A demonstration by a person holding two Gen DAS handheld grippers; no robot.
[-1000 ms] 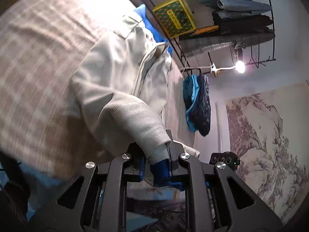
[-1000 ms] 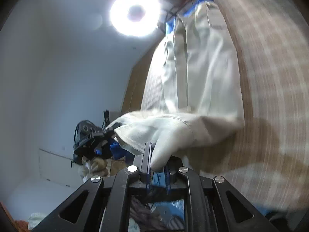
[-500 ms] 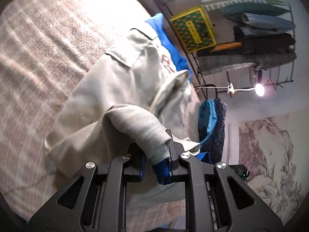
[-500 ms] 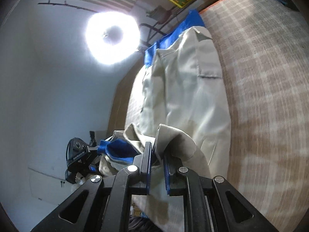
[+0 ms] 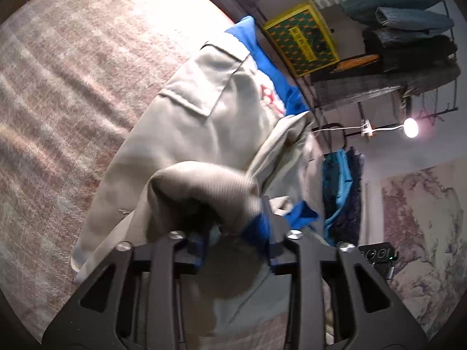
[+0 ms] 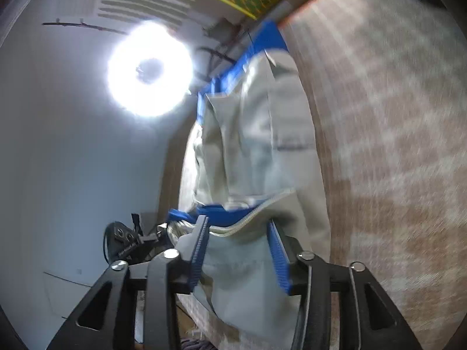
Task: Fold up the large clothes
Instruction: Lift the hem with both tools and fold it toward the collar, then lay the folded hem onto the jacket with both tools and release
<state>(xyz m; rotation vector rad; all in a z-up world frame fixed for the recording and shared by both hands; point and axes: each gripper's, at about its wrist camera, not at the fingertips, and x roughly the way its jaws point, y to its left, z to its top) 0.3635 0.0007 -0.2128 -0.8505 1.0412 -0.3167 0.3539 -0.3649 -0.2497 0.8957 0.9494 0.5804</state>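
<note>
The left claw [image 5: 236, 233] and right claw [image 6: 239, 248] are being spread to release the jacket [image 5: 204, 134], whose hem is laid back over its body on the bed [image 5: 73, 87]; further folds are judged left.

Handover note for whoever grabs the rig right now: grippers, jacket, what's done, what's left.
Left hand-held gripper: jaws opening, ribbed hem of the beige jacket between the pads, draped rather than pinched.
Right hand-held gripper: jaws opening too, the other hem corner loose between the fingers.
The jacket lies on the plaid blanket, blue collar at the far end, hem brought up over the body.
Done: bottom edge folded over and being let go.
Left: probably pull both grippers clear, flatten the fold, then finish folding.
</note>
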